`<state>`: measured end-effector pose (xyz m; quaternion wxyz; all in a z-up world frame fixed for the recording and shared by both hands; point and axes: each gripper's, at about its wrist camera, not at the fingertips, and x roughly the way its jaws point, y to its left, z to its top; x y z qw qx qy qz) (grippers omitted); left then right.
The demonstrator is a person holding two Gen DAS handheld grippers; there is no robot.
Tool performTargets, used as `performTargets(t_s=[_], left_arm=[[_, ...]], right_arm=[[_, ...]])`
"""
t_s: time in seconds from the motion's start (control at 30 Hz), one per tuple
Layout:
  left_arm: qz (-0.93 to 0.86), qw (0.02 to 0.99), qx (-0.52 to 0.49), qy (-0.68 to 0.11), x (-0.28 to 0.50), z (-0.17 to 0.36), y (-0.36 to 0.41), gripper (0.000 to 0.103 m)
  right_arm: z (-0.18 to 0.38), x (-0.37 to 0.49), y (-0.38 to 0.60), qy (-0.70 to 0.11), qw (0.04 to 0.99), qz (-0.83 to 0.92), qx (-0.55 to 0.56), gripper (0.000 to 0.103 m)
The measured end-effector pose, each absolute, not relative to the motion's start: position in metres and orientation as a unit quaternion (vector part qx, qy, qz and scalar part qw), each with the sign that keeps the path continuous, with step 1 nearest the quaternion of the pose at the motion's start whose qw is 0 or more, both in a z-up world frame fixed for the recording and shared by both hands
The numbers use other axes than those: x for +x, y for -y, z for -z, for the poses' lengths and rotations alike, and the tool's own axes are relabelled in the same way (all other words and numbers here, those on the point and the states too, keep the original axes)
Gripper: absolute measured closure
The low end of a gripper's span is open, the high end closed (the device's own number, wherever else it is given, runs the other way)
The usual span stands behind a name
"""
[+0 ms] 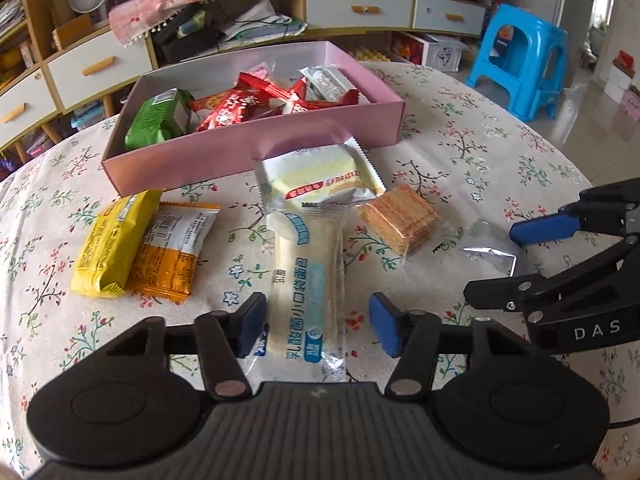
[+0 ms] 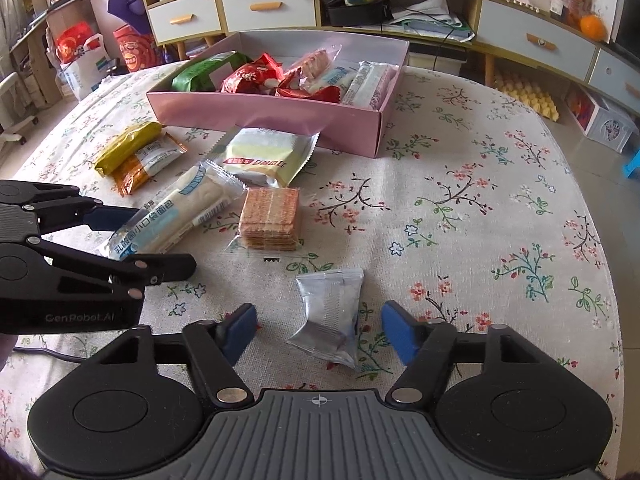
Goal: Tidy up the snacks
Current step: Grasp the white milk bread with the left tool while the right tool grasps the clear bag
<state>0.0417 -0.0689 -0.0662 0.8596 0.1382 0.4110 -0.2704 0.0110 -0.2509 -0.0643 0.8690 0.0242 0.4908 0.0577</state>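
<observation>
Left wrist view. We log the left gripper with its fingers apart, one on each side of the near end of a long bread pack; the left pad sits at the wrapper's edge, the right pad stands clear, so nothing is clamped. The bread pack lies flat on the bench, which has a floral cloth. Beyond it we list a pale cake pack, touching the bread pack's far end. To the right lies a clear-wrapped cracker stack. To the left a yellow pack and an orange pack lie side by side, touching. Behind them stands a pink box holding a green pack, red packs and a white pack. At right, the right gripper reaches over a silver pack.

Right wrist view. We log the right gripper with fingers apart, the silver pack lying between them on the bench, untouched by either pad. The left gripper enters from the left, straddling the bread pack. The cracker stack lies just right of it, the cake pack beyond, and the pink box farther back.
</observation>
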Motion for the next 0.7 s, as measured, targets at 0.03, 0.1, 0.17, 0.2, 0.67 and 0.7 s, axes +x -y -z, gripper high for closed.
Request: performTargets(t_s=[0.03, 0.1, 0.17, 0.2, 0.67, 0.7], left_arm=[[0.268, 0.861, 0.136, -0.411, 0.042, 0.066, 0.068, 0.058], [0.263, 0.862, 0.133, -0.412, 0.043, 0.065, 0.066, 0.062], [0.26, 0.863, 0.13, -0.413, 0.043, 0.064, 0.065, 0.065], [0.26, 0.863, 0.128, -0.414, 0.043, 0.064, 0.064, 0.066], [0.257, 0.862, 0.111, -0.424, 0.047, 0.058, 0.06, 0.071], [0.257, 0.861, 0.107, -0.425, 0.048, 0.056, 0.059, 0.071]], right_arm=[[0.064, 0.011, 0.251, -0.491, 0.869, -0.058, 0.025, 0.042], [0.063, 0.011, 0.251, -0.49, 0.869, -0.059, 0.027, 0.051], [0.062, 0.012, 0.252, -0.488, 0.87, -0.058, 0.029, 0.062], [0.061, 0.012, 0.253, -0.487, 0.871, -0.058, 0.031, 0.064], [0.047, 0.016, 0.263, -0.472, 0.878, -0.053, 0.058, 0.077], [0.046, 0.017, 0.265, -0.47, 0.879, -0.052, 0.061, 0.077]])
